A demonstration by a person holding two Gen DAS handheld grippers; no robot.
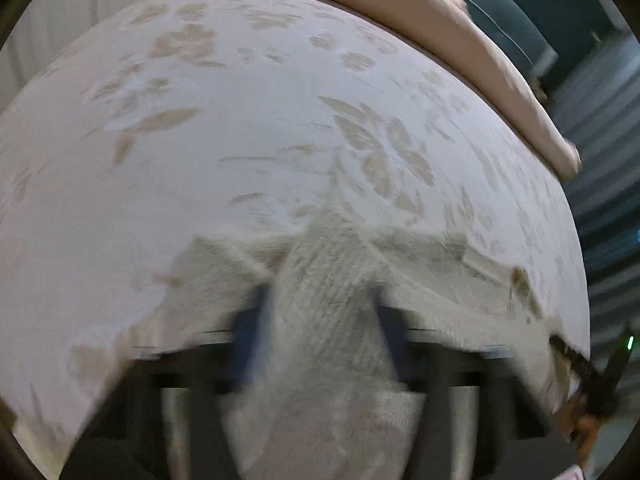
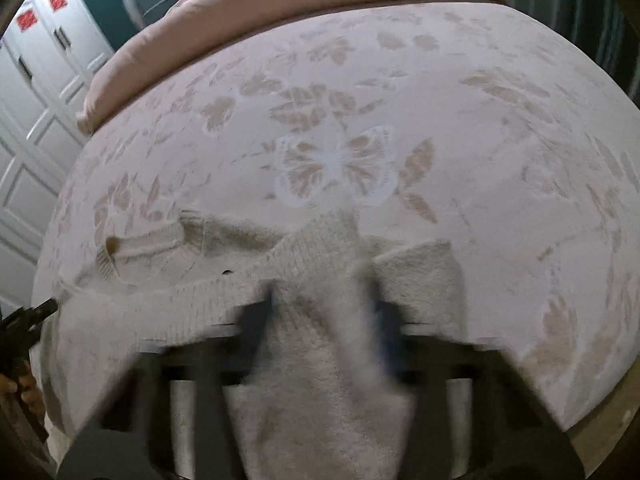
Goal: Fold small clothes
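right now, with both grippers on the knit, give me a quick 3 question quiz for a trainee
1. True or false: the left gripper is shut on the cream knit garment.
2. What lies along the far edge of the floral bedspread? A) a folded pink blanket B) a row of books C) a laundry basket
3. Fill in: the white shape printed on the bedspread ahead of the right gripper is a ____.

Key
1. True; fabric is bunched between its fingers.
2. A, the pink blanket.
3. butterfly.
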